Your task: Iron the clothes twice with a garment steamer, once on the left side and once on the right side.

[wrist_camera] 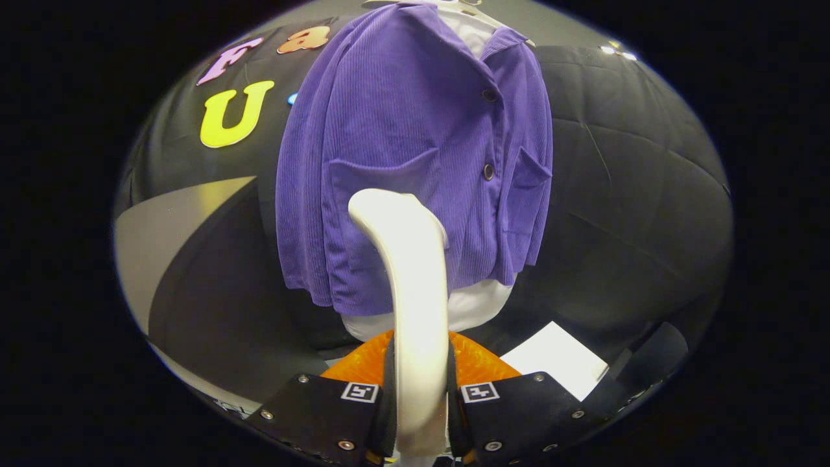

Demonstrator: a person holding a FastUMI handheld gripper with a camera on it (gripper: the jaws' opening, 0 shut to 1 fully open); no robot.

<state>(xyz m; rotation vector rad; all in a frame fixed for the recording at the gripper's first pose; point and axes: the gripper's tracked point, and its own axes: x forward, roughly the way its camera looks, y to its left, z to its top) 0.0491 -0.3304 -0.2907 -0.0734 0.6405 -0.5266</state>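
A purple corduroy jacket [415,143] hangs on a hanger over a white shirt [483,305], whose hem shows below the jacket and whose collar shows at the top. My gripper [420,383] is shut on the handle of a white garment steamer [408,279]. The steamer rises from between my fingers, and its head lies against the jacket's front near the chest pocket, left of the button line. Both fingers press on the handle from either side.
Black cloth [635,181] hangs behind the jacket as the booth's wall. A grey floor panel [162,233] lies to the left and a white sheet [557,360] lies below the jacket to the right of my fingers.
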